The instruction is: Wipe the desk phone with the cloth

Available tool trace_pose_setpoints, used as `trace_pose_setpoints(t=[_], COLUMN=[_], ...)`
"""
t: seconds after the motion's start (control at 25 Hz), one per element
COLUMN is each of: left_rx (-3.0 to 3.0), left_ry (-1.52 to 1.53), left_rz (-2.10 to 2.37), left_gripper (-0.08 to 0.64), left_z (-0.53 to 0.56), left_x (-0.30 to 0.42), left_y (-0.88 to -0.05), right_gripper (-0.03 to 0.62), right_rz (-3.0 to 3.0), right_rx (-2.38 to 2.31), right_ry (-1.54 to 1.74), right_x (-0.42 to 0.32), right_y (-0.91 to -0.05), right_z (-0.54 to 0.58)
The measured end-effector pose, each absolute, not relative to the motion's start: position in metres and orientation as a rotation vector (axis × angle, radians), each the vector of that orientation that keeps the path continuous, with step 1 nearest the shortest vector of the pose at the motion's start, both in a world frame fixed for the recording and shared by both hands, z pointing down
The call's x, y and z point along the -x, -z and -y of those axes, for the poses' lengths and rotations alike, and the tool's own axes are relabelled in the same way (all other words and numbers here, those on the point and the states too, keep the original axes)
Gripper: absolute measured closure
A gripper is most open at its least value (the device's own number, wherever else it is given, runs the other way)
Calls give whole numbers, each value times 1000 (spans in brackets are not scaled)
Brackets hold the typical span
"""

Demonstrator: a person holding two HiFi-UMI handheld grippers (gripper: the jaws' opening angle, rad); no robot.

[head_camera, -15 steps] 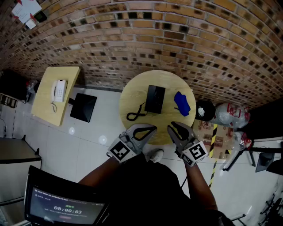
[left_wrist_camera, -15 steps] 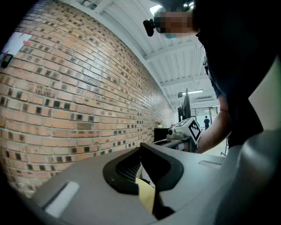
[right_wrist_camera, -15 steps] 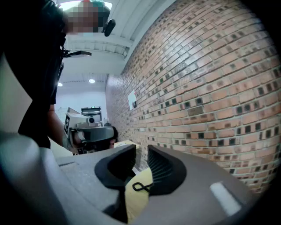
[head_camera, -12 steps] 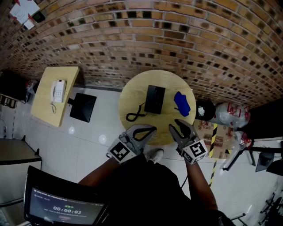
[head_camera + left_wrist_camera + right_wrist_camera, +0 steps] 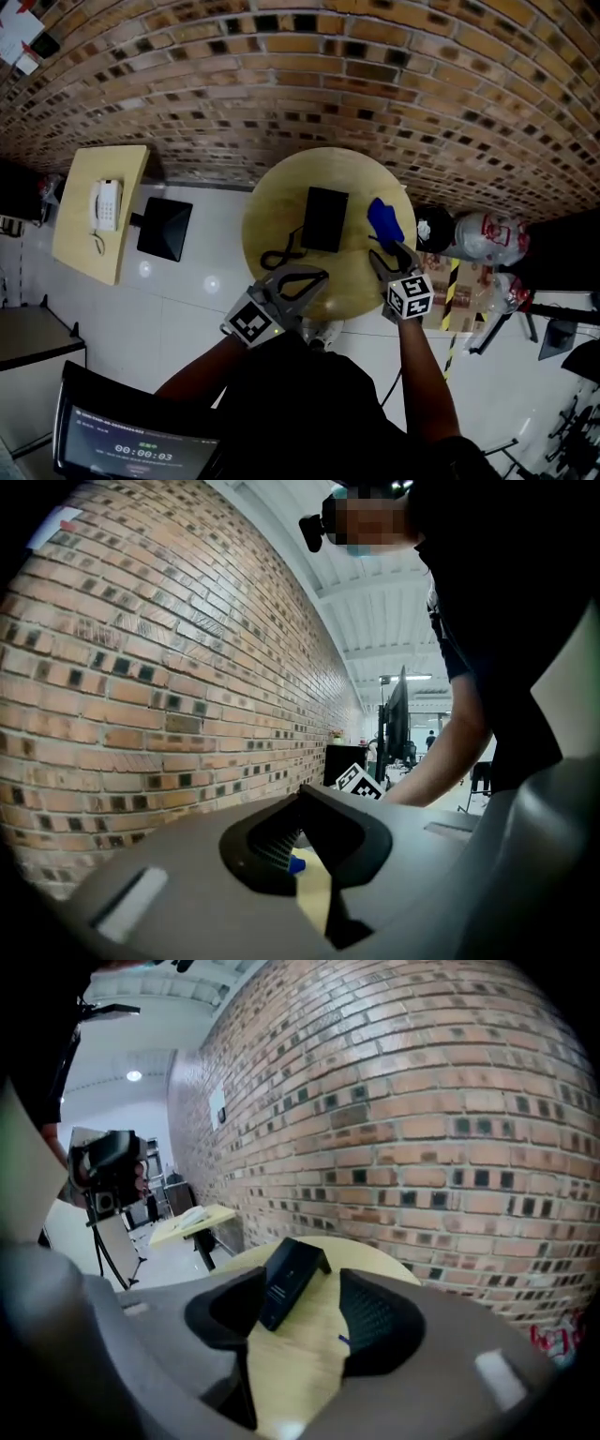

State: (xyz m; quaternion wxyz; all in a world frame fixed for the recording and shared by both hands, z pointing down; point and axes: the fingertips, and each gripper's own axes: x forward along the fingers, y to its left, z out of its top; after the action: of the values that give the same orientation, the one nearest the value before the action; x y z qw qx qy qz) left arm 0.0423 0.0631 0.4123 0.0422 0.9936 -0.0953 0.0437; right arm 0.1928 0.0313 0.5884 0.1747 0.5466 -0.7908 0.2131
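Observation:
A black desk phone (image 5: 324, 218) lies on the round wooden table (image 5: 272, 211), its black cord (image 5: 279, 255) curling toward the near left edge. The blue cloth (image 5: 384, 218) is bunched just right of the phone. My right gripper (image 5: 393, 255) hovers over the table's near right side, open and empty, its tips just short of the cloth. In the right gripper view the phone (image 5: 289, 1277) shows between the open jaws of the right gripper (image 5: 295, 1288). My left gripper (image 5: 326, 274) stays at the near edge, its tips meeting on nothing. The left gripper (image 5: 301, 791) frames a sliver of table.
A brick wall (image 5: 309, 84) runs right behind the table. A second yellow table (image 5: 80, 234) with a white phone (image 5: 105, 204) stands at the left, a black square object (image 5: 164, 228) beside it. Bags and bottles (image 5: 483, 236) and a cardboard box (image 5: 439, 274) crowd the floor at the right.
My right gripper has moved forward over the table toward the blue cloth. The left gripper has stayed at the near edge. The head view has shifted slightly.

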Motion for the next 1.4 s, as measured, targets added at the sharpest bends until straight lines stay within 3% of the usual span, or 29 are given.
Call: trace_pose_setpoints(t=[0.92, 1.2, 1.4], left_rx=[-2914, -2879, -2861], left_ry=[-203, -207, -186], left_rz=[277, 306, 336], left_gripper=[563, 563, 563], left_z=[-3, -5, -2], left_x=[-23, -16, -15], left_y=[-478, -483, -485], right_gripper=[371, 488, 503], right_rz=[1822, 1763, 1878], right_rx=[-1424, -1429, -1412], right_ry=[-921, -931, -864], right_x=[-264, -270, -243], right_y=[-778, -785, -755], right_z=[46, 45, 64])
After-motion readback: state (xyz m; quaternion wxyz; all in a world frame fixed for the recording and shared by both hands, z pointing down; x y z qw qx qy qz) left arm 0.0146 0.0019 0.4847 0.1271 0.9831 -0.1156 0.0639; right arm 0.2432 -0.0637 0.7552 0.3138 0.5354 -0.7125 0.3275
